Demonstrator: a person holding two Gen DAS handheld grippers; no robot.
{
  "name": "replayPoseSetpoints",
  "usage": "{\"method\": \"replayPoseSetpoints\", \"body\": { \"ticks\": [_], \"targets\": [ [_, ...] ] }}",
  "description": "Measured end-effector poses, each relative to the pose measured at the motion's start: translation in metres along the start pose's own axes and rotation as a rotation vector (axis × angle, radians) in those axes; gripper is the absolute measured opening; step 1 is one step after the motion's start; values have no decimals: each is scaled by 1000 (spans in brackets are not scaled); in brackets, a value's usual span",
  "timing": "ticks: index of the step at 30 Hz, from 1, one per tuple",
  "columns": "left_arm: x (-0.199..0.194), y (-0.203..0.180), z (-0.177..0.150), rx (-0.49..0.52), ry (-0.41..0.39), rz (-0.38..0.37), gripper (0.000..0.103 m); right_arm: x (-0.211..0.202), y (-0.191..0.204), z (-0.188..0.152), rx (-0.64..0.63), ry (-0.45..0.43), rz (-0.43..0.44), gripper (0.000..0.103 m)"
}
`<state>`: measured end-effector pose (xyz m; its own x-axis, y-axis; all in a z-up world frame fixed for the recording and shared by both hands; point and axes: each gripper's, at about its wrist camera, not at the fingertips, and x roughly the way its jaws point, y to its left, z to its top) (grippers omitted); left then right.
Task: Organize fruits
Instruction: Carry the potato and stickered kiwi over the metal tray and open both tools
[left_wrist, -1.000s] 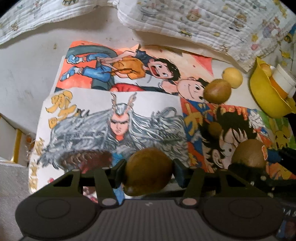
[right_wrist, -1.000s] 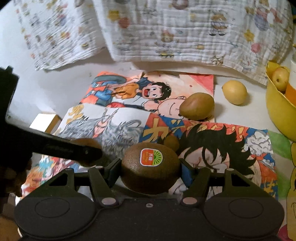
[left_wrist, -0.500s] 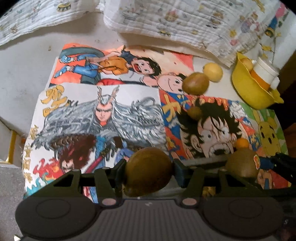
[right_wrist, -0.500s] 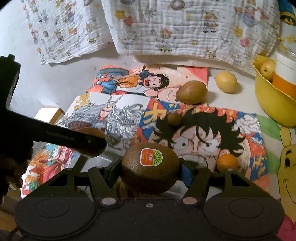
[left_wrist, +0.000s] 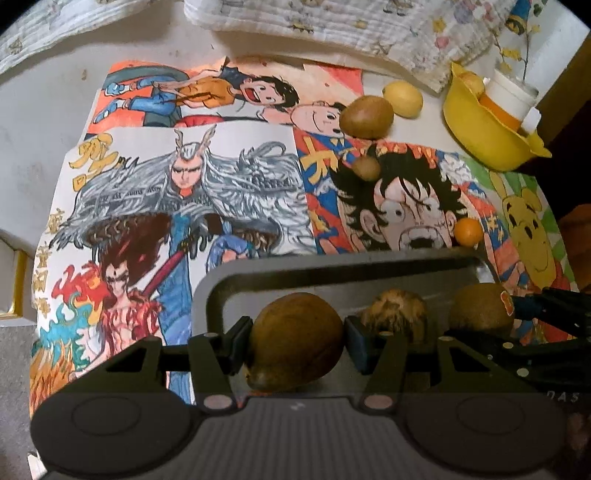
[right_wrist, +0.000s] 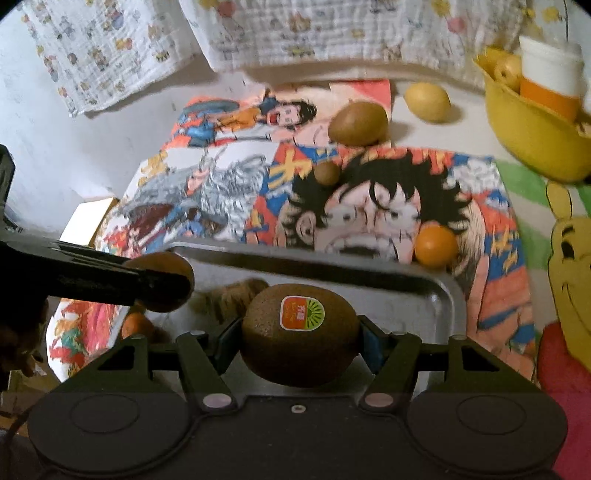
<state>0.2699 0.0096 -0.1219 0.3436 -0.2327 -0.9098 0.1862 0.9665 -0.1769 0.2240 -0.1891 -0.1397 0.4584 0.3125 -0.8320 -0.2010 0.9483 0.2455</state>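
My left gripper (left_wrist: 295, 341) is shut on a smooth brown kiwi (left_wrist: 295, 339) and holds it over the near left part of a grey metal tray (left_wrist: 280, 273). My right gripper (right_wrist: 299, 334) is shut on a fuzzy kiwi with an orange-green sticker (right_wrist: 301, 334), over the same tray (right_wrist: 406, 291); it also shows in the left wrist view (left_wrist: 480, 308). A rough brown fruit (left_wrist: 393, 314) lies in the tray between them. On the cartoon mats lie a large kiwi (left_wrist: 366, 116), a lemon (left_wrist: 402, 99), a small brown fruit (left_wrist: 366, 168) and a small orange (left_wrist: 467, 231).
A yellow bowl (left_wrist: 480, 133) with a white-orange cup and fruit stands at the back right. Patterned cloths (right_wrist: 295, 33) hang along the back. A small orange (right_wrist: 136, 325) lies left of the tray. A light box (right_wrist: 86, 219) sits at the left edge.
Both grippers have drawn back toward me with their kiwis. The grey tray and the rough fruit in it have come into view beneath them.
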Motion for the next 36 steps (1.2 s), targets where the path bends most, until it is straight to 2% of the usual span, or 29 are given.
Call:
{"method": "replayPoseSetpoints", "body": {
  "ticks": [12,19,23,30,36],
  "targets": [
    [7,-16,-11,75,19,47,58,12,2,-14,-27,114,-11,68],
    [8,-18,-10,76,32,60,59,14,0,-17,-28,135,-19,69],
    [7,-18,-11,67,36,63,59,13,2,-17,-33,127,-11,76],
    [-3,-23,-15,73,19,73,66,7,0,-23,-18,131,4,84],
    [-22,-28,-20,57,-11,87,82,-6,1,-24,-27,138,42,95]
  ]
}}
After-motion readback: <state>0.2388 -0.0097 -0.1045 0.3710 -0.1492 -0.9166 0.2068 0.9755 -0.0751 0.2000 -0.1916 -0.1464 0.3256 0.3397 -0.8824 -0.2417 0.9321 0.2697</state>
